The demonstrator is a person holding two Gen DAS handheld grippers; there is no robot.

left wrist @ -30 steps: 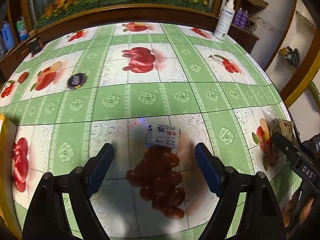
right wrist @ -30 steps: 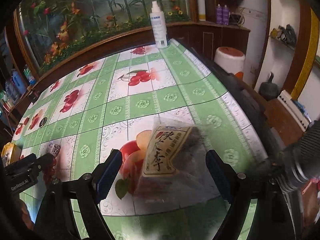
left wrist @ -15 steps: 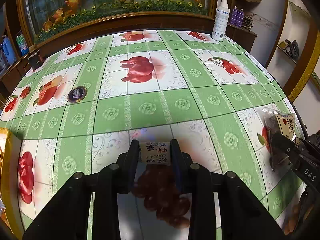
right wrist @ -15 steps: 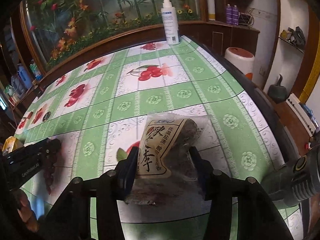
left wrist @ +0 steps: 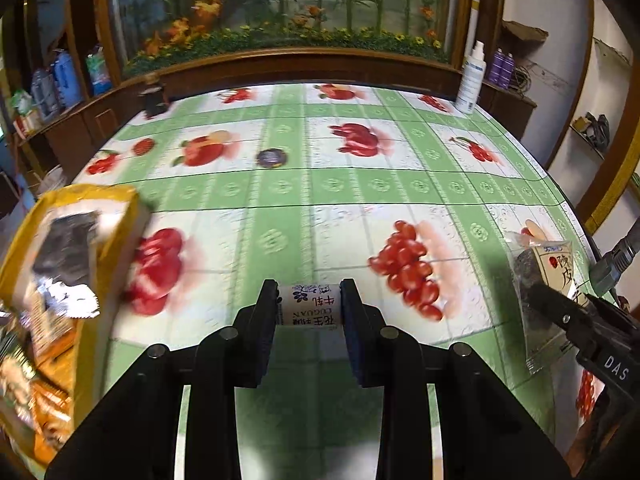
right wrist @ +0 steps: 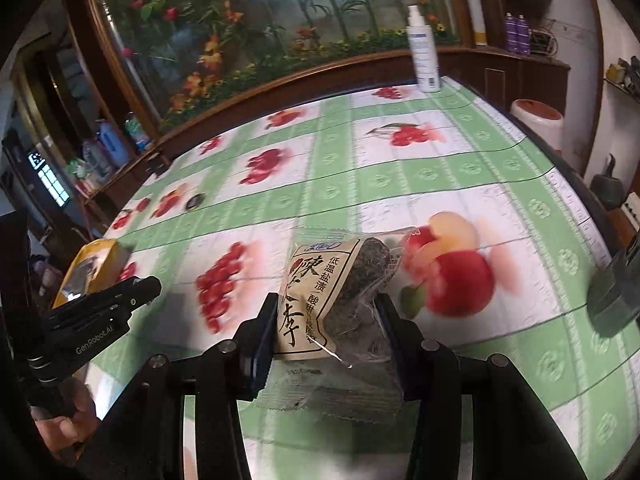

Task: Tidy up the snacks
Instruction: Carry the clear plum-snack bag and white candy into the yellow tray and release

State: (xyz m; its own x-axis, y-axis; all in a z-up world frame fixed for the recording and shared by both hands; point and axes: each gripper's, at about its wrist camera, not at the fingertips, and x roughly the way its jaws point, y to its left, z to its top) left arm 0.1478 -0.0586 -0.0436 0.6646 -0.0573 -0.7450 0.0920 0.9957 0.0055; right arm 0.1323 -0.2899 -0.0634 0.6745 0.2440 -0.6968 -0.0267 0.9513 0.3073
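My left gripper point(left wrist: 308, 312) is shut on a small white candy point(left wrist: 309, 309) with blue print and holds it above the tablecloth. My right gripper point(right wrist: 328, 320) is shut on a clear packet of dark preserved plums point(right wrist: 340, 284) with a beige label, lifted off the table. That packet also shows in the left wrist view point(left wrist: 548, 280), held by the right gripper point(left wrist: 560, 312). A yellow snack bag point(left wrist: 68, 248) stands open at the left with wrapped snacks inside; it also shows in the right wrist view point(right wrist: 90, 268).
The table point(left wrist: 360, 184) has a green and white fruit-print cloth. A small dark round candy point(left wrist: 272, 157) lies toward the back. A white spray bottle point(left wrist: 472, 78) stands at the back right corner. A wooden-framed aquarium point(left wrist: 280, 8) runs behind the table.
Both grippers closed on their items, the left on the candy and the right on the plum packet, then lifted and swung left. The yellow bag came into the left view.
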